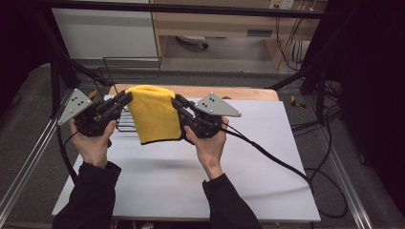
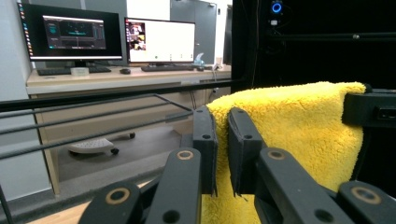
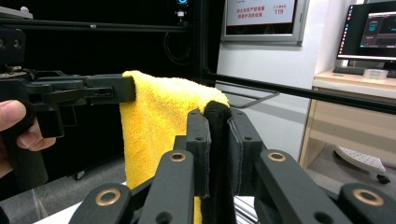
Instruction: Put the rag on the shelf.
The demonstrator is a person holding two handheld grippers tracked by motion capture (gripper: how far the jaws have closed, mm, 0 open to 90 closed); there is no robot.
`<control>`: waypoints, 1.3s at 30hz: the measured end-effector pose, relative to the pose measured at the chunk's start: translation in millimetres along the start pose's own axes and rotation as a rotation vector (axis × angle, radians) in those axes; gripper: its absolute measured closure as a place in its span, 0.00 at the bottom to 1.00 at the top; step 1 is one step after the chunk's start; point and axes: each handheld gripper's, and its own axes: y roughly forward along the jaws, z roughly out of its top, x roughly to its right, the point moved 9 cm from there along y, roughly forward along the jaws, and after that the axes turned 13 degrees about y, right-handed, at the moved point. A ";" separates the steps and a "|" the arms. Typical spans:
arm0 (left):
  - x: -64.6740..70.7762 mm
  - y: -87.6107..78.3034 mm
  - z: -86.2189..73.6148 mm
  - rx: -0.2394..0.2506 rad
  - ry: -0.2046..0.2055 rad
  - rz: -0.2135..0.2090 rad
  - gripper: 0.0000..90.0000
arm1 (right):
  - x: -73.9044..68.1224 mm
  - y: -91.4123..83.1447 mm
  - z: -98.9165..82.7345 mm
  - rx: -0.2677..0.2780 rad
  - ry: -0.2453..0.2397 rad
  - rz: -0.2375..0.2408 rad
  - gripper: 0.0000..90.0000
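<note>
A yellow towel (image 1: 152,113) is held up, hanging lengthwise down, its top corners clamped by the left hand-held gripper (image 1: 125,98) and right hand-held gripper (image 1: 177,101); a wire rack (image 1: 125,121) sits behind on the counter (image 1: 267,157).

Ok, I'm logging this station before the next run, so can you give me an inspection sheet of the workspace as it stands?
Surface: white table, mostly bare, a wooden strip along its far edge.
Job's things: yellow cloth held up above the table, hanging folded between the two grippers.
Clutter: black wire rack lying on the table behind the cloth.
Grippers: left gripper shut on the cloth's top corner; right gripper shut on the other top corner, at its dark edging.
Cables: black cable trailing from the right gripper across the table and off its right side; more cables on the floor at right.
Surroundings: desk with two lit monitors, black frame bars, grey floor.
</note>
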 end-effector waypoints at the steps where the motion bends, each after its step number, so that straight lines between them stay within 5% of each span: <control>1: -1.6 -0.2 1.6 0.006 0.002 0.004 0.92 | -0.8 1.3 1.8 0.006 -0.005 0.000 0.90; 39: -55.7 -13.8 56.1 0.124 0.008 0.113 0.92 | -34.3 44.2 59.9 0.108 -0.046 0.040 0.90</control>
